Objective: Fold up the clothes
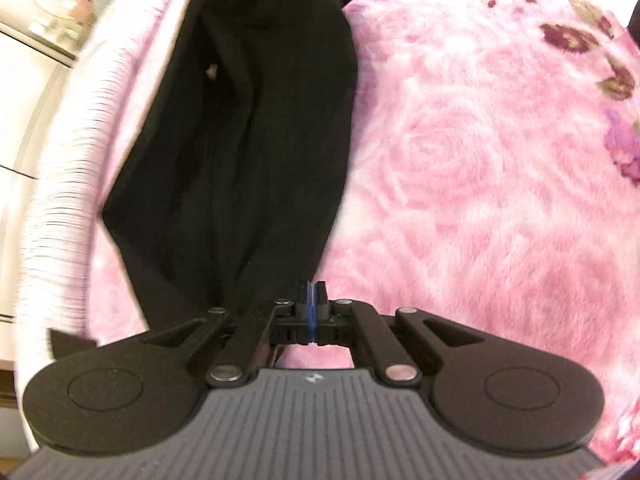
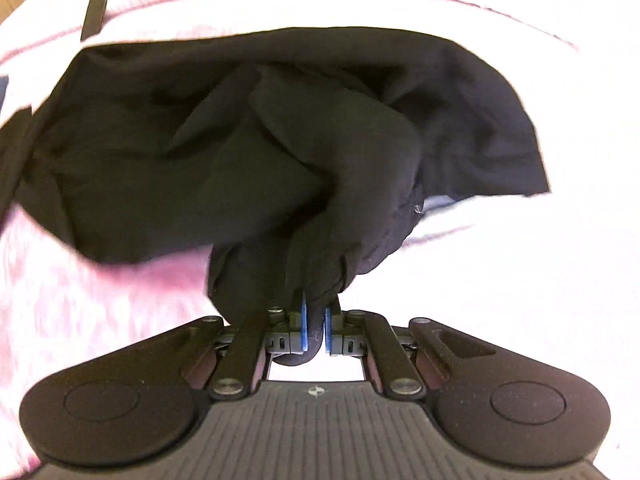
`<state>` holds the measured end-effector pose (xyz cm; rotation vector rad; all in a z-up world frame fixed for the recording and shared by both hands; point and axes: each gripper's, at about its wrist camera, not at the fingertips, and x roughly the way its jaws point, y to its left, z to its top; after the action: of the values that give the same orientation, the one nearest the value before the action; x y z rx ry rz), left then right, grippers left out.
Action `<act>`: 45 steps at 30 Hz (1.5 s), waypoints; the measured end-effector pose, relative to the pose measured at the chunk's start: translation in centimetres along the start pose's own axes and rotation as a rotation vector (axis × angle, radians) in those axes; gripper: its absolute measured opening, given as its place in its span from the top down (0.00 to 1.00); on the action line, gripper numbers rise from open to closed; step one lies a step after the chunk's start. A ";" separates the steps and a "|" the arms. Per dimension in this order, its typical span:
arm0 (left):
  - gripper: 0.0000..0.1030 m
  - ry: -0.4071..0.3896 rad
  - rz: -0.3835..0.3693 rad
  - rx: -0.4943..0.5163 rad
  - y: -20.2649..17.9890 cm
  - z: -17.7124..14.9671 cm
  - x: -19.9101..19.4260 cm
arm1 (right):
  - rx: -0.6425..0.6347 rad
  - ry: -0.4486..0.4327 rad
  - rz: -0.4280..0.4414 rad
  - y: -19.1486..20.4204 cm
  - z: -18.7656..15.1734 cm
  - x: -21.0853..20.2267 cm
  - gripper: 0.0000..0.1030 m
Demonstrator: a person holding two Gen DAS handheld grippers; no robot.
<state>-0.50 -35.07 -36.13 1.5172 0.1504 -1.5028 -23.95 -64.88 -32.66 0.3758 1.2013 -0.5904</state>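
Observation:
A black garment (image 1: 248, 120) lies on a pink floral blanket (image 1: 480, 160). In the left wrist view it stretches away from my left gripper (image 1: 311, 300), whose blue pads are pressed together; the cloth hangs just left of the pads, and I cannot tell whether any is pinched. In the right wrist view the same garment (image 2: 240, 152) is bunched and lifted toward my right gripper (image 2: 315, 320), which is shut on a thick fold of it between the blue pads.
The blanket's pale ribbed edge (image 1: 68, 200) runs down the left, with cream furniture (image 1: 28, 80) beyond it. Black strips (image 2: 96, 12) lie on the blanket at the far left in the right wrist view.

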 end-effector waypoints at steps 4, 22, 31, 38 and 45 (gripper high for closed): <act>0.47 -0.030 0.081 0.059 -1.9 0.3 1.0 | -0.036 0.038 -0.077 -0.4 -2.5 -1.6 0.96; 1.00 -0.052 -0.111 0.236 0.8 -1.1 6.0 | -0.230 0.192 -0.346 -1.7 -11.0 -5.0 0.97; 1.00 -0.038 -0.365 0.194 -7.5 1.4 -6.8 | -0.243 0.308 -0.338 -6.7 -15.4 -6.5 0.97; 0.59 0.085 -0.465 -0.098 -7.4 4.7 -8.1 | -0.195 0.357 -0.231 -10.3 -16.5 -3.9 0.70; 0.31 0.203 -0.173 -0.427 1.8 5.0 -4.6 | -0.254 0.248 -0.129 -10.6 -12.8 -3.9 0.67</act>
<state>-3.92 -37.00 -30.32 1.3265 0.6932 -1.3372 -41.02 -65.09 -32.82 0.1595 1.5288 -0.5037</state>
